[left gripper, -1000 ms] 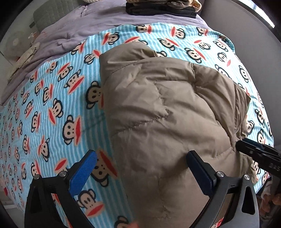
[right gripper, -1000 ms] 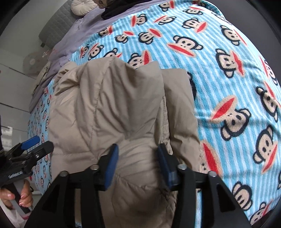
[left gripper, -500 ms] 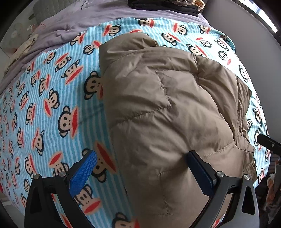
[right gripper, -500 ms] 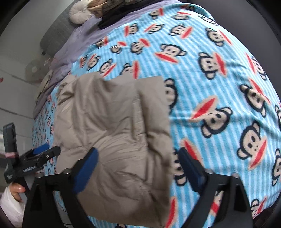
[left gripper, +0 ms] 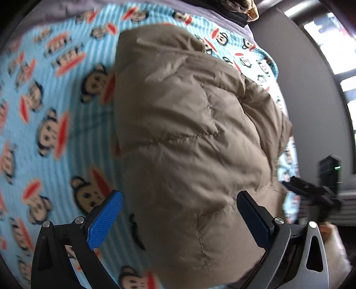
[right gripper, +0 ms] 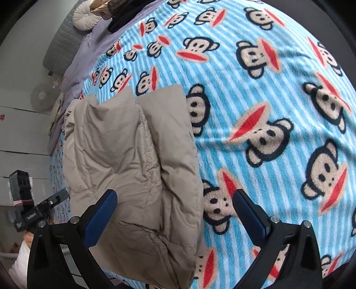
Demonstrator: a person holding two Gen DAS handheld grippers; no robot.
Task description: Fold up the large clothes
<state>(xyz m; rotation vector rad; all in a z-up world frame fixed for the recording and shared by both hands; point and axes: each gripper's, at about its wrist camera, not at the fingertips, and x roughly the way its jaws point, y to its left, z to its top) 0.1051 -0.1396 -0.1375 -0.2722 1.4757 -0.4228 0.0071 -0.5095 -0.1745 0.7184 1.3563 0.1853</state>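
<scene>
A blanket [right gripper: 255, 93] with pale blue and white stripes and a print of cartoon monkey faces covered most of the bed in both views. Beyond it lay a lilac sheet [right gripper: 93, 42], and at the far end of the bed sat a small pile of dark and tan clothes [left gripper: 235, 9] and a round cream cushion [right gripper: 85, 19]. A grey wall [left gripper: 307, 93] rose along one side of the bed in the left wrist view.

A beige quilted jacket [left gripper: 189, 133] lay folded on the blanket, near the bed's edge closest to the cameras. In the right wrist view the jacket [right gripper: 133, 160] formed a thick, puffy bundle with stitched seams, its right side ending in a straight folded edge against the monkey print.

The left gripper [left gripper: 180, 217] hung over the near end of the jacket with its jaws spread wide. The blue pads [left gripper: 104, 220] stood clear of the cloth on either side and gripped nothing. The same gripper [right gripper: 53, 201] showed at the left edge of the right wrist view, with a hand [right gripper: 29, 235] below it.

The right gripper [right gripper: 175, 217] was likewise spread to its full width above the jacket's near right edge, with cloth below the gap but nothing pinched. It appeared blurred at the right of the left wrist view [left gripper: 311, 193].
</scene>
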